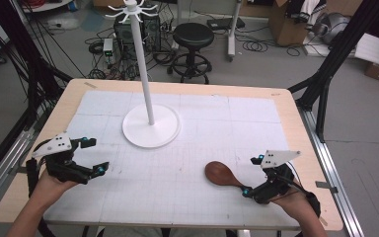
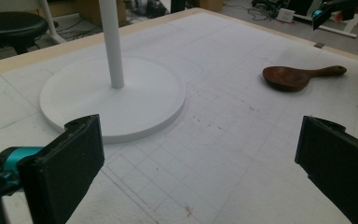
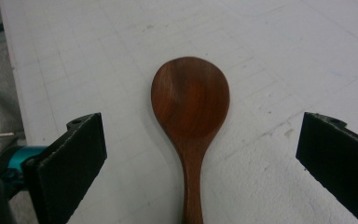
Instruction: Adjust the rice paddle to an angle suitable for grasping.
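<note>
While wooden spoon [image 3: 191, 100] lies flat | right gripper [image 3: 200, 158] fingers spread astride handle | left gripper [image 2: 200, 163] fingers spread

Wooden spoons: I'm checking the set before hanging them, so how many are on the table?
1. The wooden spoon lies on the white mat near the right hand-held gripper, its handle between that gripper's open jaws, bowl toward the stand.

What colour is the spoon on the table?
Dark reddish-brown wood; the spoon shows best in the right gripper view.
</note>
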